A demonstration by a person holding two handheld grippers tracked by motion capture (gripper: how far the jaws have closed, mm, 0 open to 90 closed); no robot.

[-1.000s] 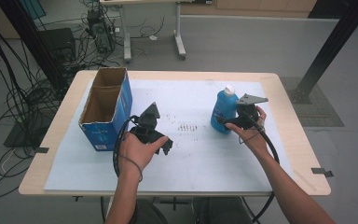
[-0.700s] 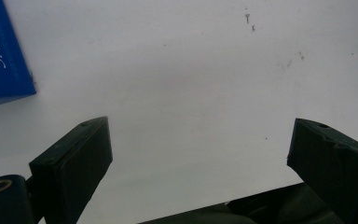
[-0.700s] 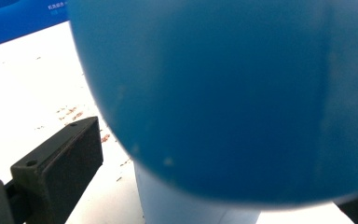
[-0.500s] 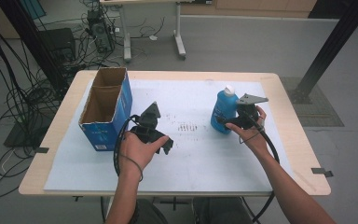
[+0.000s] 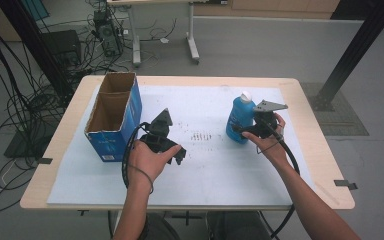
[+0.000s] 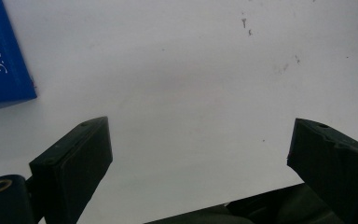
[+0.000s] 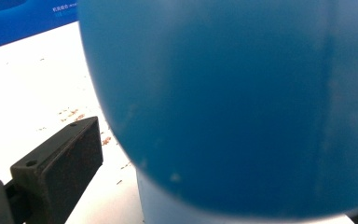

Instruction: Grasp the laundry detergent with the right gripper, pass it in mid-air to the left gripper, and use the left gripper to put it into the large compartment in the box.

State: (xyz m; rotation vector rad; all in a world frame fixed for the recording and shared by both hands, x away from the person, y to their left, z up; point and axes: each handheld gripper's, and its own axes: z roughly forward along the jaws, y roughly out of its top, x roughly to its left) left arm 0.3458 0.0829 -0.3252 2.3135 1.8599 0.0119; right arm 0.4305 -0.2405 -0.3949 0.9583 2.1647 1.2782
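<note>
Bottle (image 5: 240,120) stands upright on the worktop (image 5: 215,165), right of centre, between my right fingers (image 7: 56,172); whether they pinch it, I cannot tell. My left fingers (image 6: 72,161) hang spread, empty, beside the box (image 5: 114,116).

From the high view we look forward and down over the whole table (image 5: 310,135) from the person's side. In the left gripper view we sit close above the white tabletop, facing down, sharing the blue box (image 6: 0,51) at the table's left edge. In the right gripper view we press against the blue bottle (image 7: 242,102).
</note>
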